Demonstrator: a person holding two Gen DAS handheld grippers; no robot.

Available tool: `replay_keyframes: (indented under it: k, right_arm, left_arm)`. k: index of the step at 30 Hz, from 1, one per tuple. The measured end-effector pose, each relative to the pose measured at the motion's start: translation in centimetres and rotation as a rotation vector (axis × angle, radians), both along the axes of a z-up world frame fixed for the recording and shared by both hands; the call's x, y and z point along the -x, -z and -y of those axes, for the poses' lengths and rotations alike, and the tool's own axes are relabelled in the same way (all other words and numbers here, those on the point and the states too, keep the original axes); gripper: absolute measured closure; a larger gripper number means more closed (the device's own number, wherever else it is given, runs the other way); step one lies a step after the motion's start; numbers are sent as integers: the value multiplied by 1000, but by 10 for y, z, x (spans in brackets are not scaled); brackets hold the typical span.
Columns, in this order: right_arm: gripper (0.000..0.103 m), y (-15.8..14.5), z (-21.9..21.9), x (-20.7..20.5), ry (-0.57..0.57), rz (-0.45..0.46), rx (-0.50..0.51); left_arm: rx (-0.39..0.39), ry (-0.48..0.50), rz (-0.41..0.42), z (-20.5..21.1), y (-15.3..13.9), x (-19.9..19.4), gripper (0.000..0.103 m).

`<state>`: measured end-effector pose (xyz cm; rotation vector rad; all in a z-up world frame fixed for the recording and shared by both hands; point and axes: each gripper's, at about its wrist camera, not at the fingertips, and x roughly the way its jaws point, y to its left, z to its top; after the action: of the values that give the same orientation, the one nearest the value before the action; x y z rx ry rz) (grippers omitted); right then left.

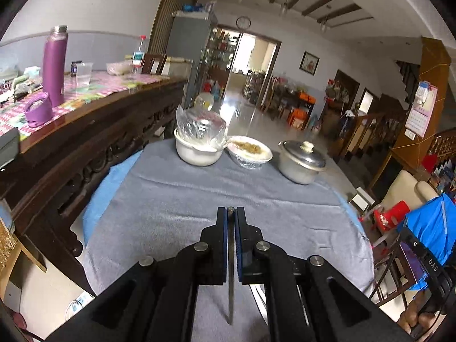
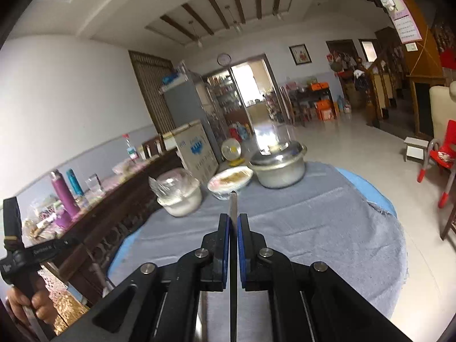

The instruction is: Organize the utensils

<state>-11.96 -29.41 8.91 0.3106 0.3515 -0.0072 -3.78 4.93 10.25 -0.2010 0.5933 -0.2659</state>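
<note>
Steel, thin and flat: a utensil handle [image 2: 233, 208] sticks forward out of the right claw [image 2: 233, 219], whose blue-padded fingers [image 2: 225, 242] are pressed onto it above the grey-clothed tabletop [image 2: 313, 228]. Its working end runs back under the claw and is cut off at the bottom of the view, so what kind of utensil it is cannot be told. The left claw [image 1: 230, 212] likewise pinches a second slim metal utensil [image 1: 230, 293] between its blue pads [image 1: 238, 245]; only an edge-on strip shows, tapering toward the camera.

Readable writing is scarce. The letters "DAS" appear on the black frame [image 1: 433, 265] of the other gripper seen at the left view's right edge. Blue print on the white chest freezer [image 2: 196, 154] and the label on the water bottle [image 1: 138, 54] are too blurred to read.

At the tabletop's far edge stand a white bowl [image 1: 199, 154] with crumpled clear plastic over it, a film-wrapped dish of food [image 1: 249, 151], and a lidded metal pot [image 1: 302, 162]. Blue cloth shows beneath the grey.

To the left runs a dark carved sideboard [image 1: 94, 142] bearing a purple flask [image 1: 54, 65] and a clear cup [image 1: 84, 74]. Beyond are a glossy tiled floor [image 2: 356, 148], a wall clock [image 1: 243, 22], a wall calendar [image 2: 401, 25] and a beamed ceiling.
</note>
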Motion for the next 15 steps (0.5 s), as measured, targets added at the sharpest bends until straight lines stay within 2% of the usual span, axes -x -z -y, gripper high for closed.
replay_keyframes:
  k: [15]
  right_arm:
    - [97,-46,-36,49,-36,167,24]
  left_arm:
    - [7,61,122,4,-49,68,98]
